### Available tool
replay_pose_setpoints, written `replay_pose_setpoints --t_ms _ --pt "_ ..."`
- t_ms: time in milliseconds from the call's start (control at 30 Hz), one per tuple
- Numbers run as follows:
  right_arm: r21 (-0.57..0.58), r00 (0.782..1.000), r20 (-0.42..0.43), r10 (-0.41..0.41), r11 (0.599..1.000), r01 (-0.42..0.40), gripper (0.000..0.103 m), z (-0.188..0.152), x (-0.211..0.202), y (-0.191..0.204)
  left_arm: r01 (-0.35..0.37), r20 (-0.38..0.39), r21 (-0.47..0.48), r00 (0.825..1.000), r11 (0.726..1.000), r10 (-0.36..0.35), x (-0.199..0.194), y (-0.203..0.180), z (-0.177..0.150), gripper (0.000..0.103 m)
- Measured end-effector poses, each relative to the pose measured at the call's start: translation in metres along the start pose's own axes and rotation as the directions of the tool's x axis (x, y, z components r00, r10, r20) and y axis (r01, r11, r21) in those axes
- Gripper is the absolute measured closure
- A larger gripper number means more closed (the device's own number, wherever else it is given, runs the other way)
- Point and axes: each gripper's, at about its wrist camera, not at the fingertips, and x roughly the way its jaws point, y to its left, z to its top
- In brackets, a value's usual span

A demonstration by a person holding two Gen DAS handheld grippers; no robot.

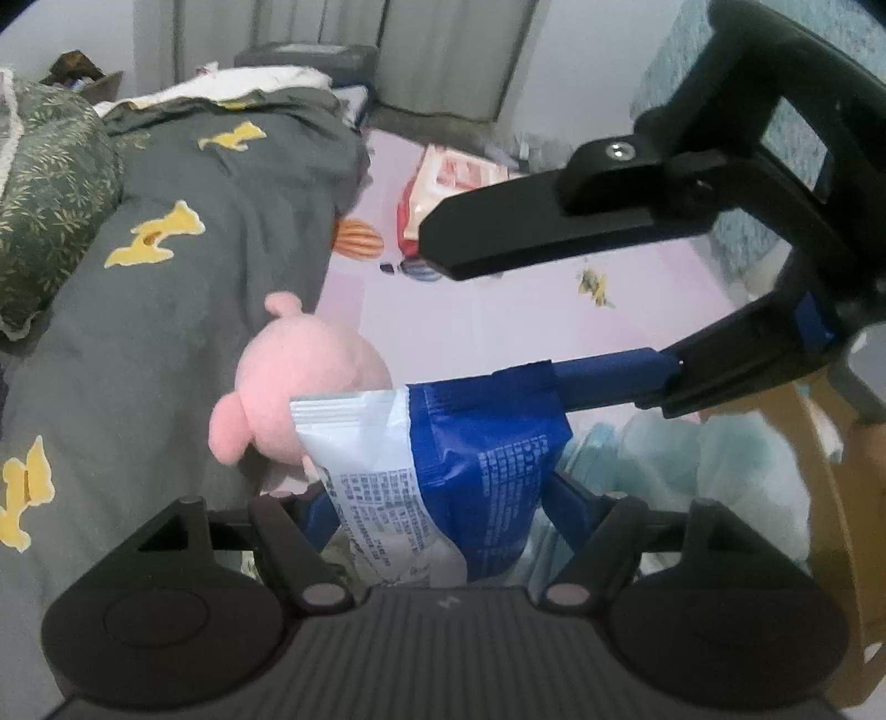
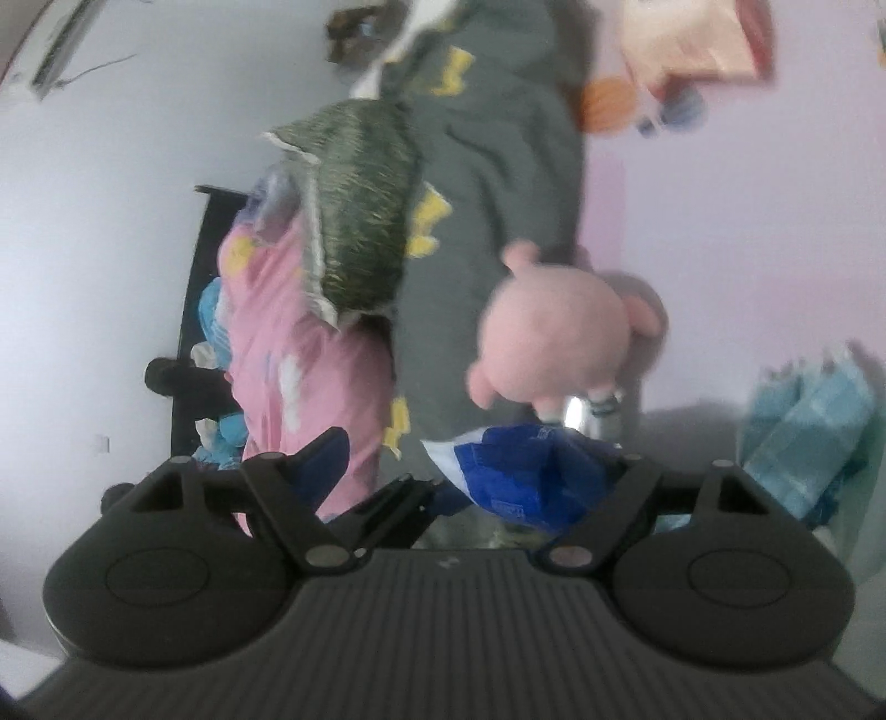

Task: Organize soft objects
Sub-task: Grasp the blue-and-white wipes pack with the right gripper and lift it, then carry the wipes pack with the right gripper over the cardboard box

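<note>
Packet [image 1: 443,471] fills the lower centre, between the left gripper [image 1: 437,498] fingers; right gripper [image 1: 498,310] gapes wide, one finger against its top edge. Grip looks likely (unconfirmed), so lift slowly.

I have the left tongs [image 1: 426,487] angled downward, jaws partly spread; the right tongs [image 1: 443,332] reach across ahead, jaws apart.

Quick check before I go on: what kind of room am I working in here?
Most likely a bedroom. A bed with a grey quilt printed with yellow shapes, a green patterned pillow, long curtains behind, and a pink plush toy.
</note>
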Motion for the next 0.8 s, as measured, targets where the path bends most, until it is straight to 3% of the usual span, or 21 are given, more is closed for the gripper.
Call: replay_pose_setpoints --t_ms 267,633,800 --pt "-0.012 0.998 -0.057 -0.004 1.000 0.003 0.028 -0.030 -0.005 -0.013 0.034 -0.019 0.004 0.999 0.999 -0.033 -0.007 0.002 -0.041 0.028" --pt "0.021 0.992 -0.125 0.012 1.000 -0.009 0.029 -0.092 -0.014 -0.041 0.093 -0.017 0.052 0.996 0.994 -0.092 -0.053 -0.002 -0.093 0.028" --pt "0.034 0.983 -0.164 -0.085 0.995 0.092 0.030 -0.111 -0.015 -0.059 0.122 -0.009 0.044 0.993 0.992 -0.122 -0.069 -0.001 -0.110 0.028"
